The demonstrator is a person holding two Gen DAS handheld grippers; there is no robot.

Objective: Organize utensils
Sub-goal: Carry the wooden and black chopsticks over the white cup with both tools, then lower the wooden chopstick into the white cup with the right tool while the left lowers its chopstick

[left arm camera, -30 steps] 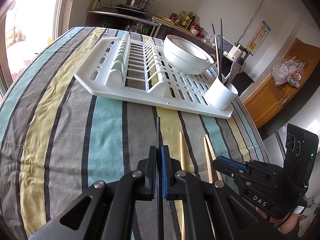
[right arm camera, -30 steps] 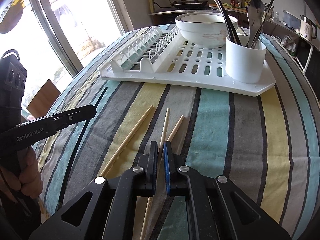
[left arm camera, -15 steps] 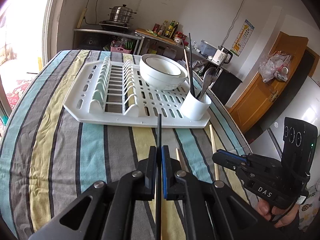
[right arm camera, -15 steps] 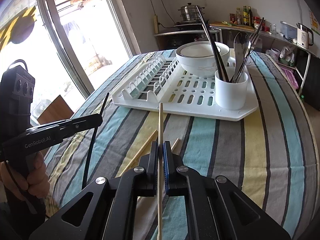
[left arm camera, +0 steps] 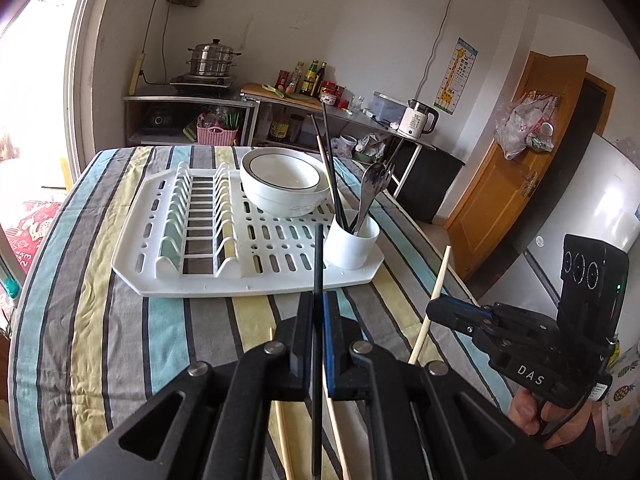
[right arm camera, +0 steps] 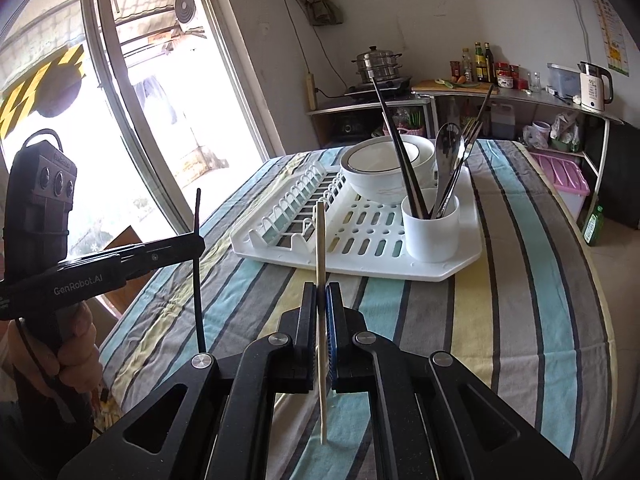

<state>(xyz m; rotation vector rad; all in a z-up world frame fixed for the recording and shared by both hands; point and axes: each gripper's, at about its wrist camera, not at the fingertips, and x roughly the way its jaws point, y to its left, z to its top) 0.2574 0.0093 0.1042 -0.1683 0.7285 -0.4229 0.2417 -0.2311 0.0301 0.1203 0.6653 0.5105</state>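
Note:
My left gripper [left arm camera: 318,304] is shut on a black chopstick [left arm camera: 318,256] and holds it above the striped table. It also shows in the right wrist view [right arm camera: 198,246] with the black chopstick [right arm camera: 197,216] upright in it. My right gripper [right arm camera: 321,296] is shut on a wooden chopstick [right arm camera: 320,240]; in the left wrist view this gripper [left arm camera: 432,308] holds the wooden chopstick [left arm camera: 438,280] at the right. A white utensil cup [left arm camera: 351,242] with chopsticks, a spoon and a fork stands on the white drying rack [left arm camera: 160,272]. Two wooden chopsticks [left arm camera: 282,420] lie on the cloth below my left gripper.
A white bowl [left arm camera: 282,184] sits on the rack behind the cup. The cup [right arm camera: 430,226] and bowl [right arm camera: 380,172] also show in the right wrist view. The table edge [right arm camera: 600,280] drops off at the right. A kitchen counter [left arm camera: 260,98] stands behind the table.
Both grippers have risen and pulled back from the cloth. The right gripper has lifted one wooden chopstick off the table. The left still holds the black chopstick.

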